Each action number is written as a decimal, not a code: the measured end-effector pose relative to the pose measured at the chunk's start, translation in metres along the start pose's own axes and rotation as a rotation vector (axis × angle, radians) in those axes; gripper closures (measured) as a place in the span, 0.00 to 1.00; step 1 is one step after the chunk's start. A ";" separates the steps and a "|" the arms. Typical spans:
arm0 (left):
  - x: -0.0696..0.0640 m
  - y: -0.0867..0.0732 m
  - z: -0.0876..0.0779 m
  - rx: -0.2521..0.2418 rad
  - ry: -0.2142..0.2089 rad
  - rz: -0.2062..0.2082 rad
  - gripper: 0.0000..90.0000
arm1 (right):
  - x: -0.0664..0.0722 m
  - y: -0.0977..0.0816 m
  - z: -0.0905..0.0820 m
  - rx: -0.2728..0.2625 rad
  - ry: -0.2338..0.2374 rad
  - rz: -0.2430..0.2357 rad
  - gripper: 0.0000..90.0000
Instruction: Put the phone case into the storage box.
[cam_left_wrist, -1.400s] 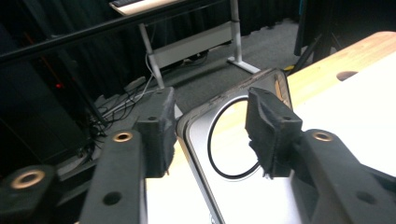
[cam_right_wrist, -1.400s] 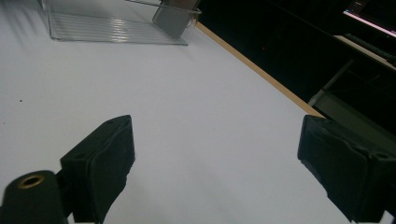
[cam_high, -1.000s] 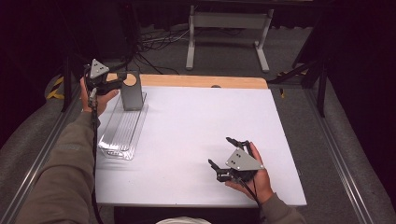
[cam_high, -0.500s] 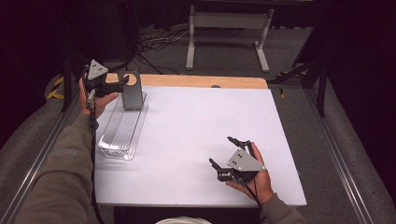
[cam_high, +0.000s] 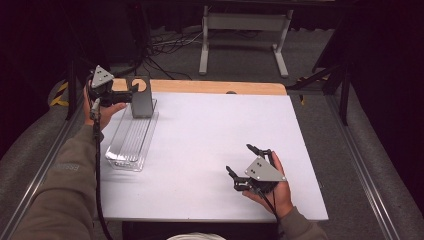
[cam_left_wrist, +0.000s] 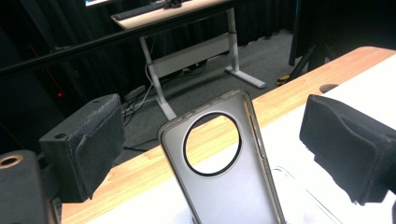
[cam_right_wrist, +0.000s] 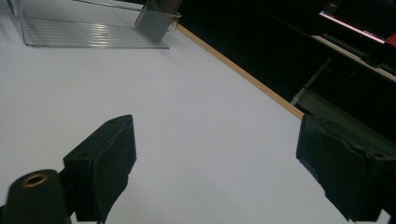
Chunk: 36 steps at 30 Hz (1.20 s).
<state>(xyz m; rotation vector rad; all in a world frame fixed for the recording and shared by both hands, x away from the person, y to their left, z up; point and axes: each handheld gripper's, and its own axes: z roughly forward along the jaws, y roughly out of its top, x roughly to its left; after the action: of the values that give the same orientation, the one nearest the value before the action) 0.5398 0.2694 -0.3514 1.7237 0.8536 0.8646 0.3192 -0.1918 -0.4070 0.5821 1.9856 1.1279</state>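
Left gripper (cam_high: 131, 92) is sitting at 10 o'clock on the table (cam_high: 215, 135), jaws spread wide. They have just been opening, and the phone case (cam_high: 142, 97) is standing between them with clear gaps to both pads. So nothing is being gripped; this reads as the release step of placing the case.

The case is standing upright, leaning slightly, at the far end of the clear tray (cam_high: 131, 141), near the table's wooden back edge. In the left gripper view the phone case (cam_left_wrist: 224, 172) is showing daylight on either side.

Right gripper (cam_high: 248, 165) is idling at 5 o'clock, jaws wide, holding nothing, pointing across bare tabletop toward the tray.

Next move, my read: the left gripper should be backing straight off along its own axis toward 9 o'clock without brushing the case. The case looks barely propped, so a nudge from either pad would likely be tipping it over.

Materials:
- Case: smooth grey-translucent shell, looks like soft plastic, rounded corners, large circular camera cutout near the top with a dark rim.
- Tray: clear rigid plastic, long rectangle, ribbed floor, low walls. Slick base, so the case's bottom edge may be sliding.
- Pads: black, blocky, slightly rough and worn at the edges.
- Table: matte white top, wood strip along 12 o'clock.
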 end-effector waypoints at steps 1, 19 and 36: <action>0.000 0.000 -0.001 -0.006 0.004 0.007 0.09 | 0.000 0.000 0.000 0.001 -0.002 0.000 0.14; -0.013 0.001 -0.011 -0.024 -0.035 0.020 0.08 | -0.001 0.001 -0.002 -0.007 -0.008 0.000 0.14; -0.025 0.003 -0.026 -0.057 -0.079 0.025 0.09 | -0.003 0.003 -0.005 -0.014 -0.011 0.005 0.14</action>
<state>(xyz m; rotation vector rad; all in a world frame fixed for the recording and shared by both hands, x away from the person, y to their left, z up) 0.5054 0.2592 -0.3461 1.7112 0.7493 0.8242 0.3169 -0.1947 -0.4019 0.5851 1.9661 1.1383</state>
